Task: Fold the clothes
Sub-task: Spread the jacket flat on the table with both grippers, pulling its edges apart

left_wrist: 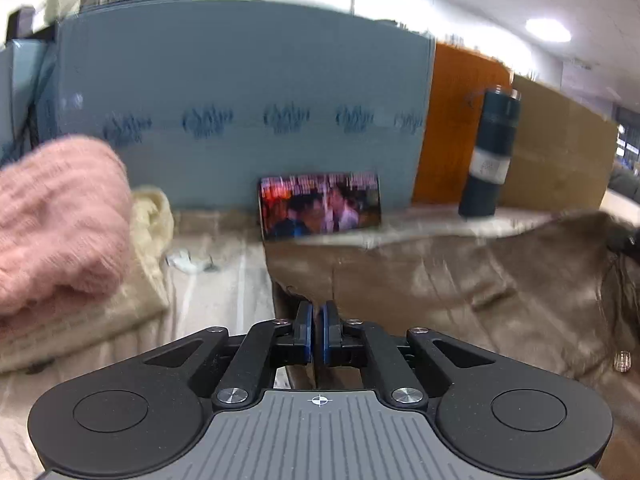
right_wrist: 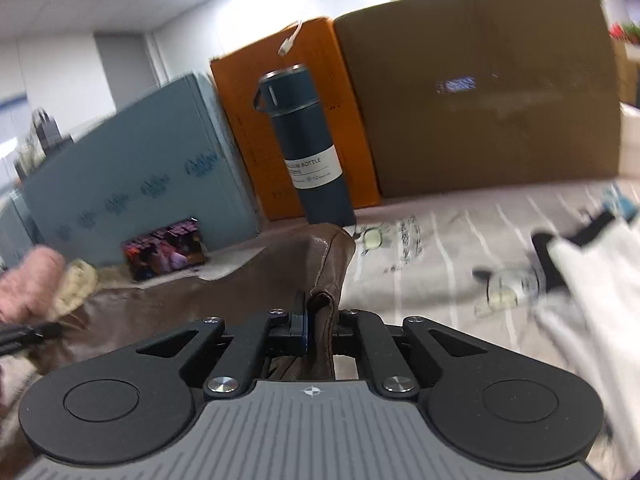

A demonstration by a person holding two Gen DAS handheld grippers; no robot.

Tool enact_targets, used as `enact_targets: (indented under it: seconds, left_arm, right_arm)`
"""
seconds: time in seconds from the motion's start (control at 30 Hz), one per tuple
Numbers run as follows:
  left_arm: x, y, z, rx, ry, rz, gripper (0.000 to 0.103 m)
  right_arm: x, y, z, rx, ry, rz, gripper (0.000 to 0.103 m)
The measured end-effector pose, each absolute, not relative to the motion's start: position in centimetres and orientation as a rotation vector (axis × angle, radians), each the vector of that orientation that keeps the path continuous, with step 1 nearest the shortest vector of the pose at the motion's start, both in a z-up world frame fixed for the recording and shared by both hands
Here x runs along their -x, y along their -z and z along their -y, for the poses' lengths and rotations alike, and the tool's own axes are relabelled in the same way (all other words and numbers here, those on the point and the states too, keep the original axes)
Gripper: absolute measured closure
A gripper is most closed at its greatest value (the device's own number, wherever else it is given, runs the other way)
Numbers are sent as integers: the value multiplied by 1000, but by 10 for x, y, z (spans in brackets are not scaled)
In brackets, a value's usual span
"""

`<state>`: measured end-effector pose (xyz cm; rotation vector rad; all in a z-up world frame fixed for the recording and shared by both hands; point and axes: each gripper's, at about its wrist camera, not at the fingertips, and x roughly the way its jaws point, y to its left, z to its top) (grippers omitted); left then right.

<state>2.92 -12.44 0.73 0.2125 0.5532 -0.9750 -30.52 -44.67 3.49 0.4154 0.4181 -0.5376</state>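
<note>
A brown leather-like garment (left_wrist: 460, 280) lies spread across the cloth-covered table (left_wrist: 224, 280). My left gripper (left_wrist: 318, 320) is shut on its near left edge. In the right wrist view my right gripper (right_wrist: 320, 316) is shut on a raised fold of the same brown garment (right_wrist: 328, 264), which lifts above the table. A folded pink knit (left_wrist: 56, 232) rests on a cream knit (left_wrist: 148, 224) at the left; both also show in the right wrist view (right_wrist: 28, 280).
A phone (left_wrist: 320, 204) playing video leans on a blue box (left_wrist: 240, 100). A dark blue bottle (right_wrist: 308, 148) stands before orange (right_wrist: 256, 128) and brown cardboard boxes (right_wrist: 480, 100). A white garment (right_wrist: 592, 292) and small items lie at the right.
</note>
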Motion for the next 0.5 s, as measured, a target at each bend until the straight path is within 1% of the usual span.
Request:
enact_targets:
  seconds: [0.1, 0.13, 0.17, 0.2, 0.23, 0.27, 0.3, 0.33, 0.37, 0.4, 0.43, 0.5]
  left_arm:
    - [-29, 5, 130, -256, 985, -606, 98]
    - [-29, 7, 128, -266, 981, -607, 95]
    - [-29, 9, 125, -269, 978, -609, 92]
    - [-30, 8, 121, -257, 975, -613, 86]
    - [-32, 7, 116, -243, 970, -615, 82]
    - [-32, 5, 109, -224, 962, -614, 79]
    - [-33, 3, 101, -203, 954, -613, 68]
    - [-31, 2, 91, -181, 951, -609, 54]
    - [-29, 0, 80, -158, 949, -606, 46]
    - [-26, -2, 70, -136, 948, -602, 32]
    - [-23, -3, 59, -112, 947, -598, 26]
    - [-15, -4, 37, -55, 978, -591, 25]
  right_arm:
    - [294, -24, 462, -398, 561, -499, 97]
    - [298, -25, 460, -389, 565, -503, 94]
    - [301, -26, 459, -380, 568, -507, 88]
    - [305, -27, 457, -370, 572, -511, 76]
    - [308, -28, 456, -361, 575, -515, 68]
    - [312, -29, 454, -351, 579, -519, 58]
    - [316, -30, 452, -342, 583, -523, 56]
    - [319, -31, 451, -332, 586, -527, 53]
    - [323, -32, 449, -323, 590, -531, 50]
    - [327, -33, 448, -314, 593, -535, 48]
    - [330, -34, 446, -304, 597, -539, 47]
    - [337, -36, 443, -285, 604, -547, 44]
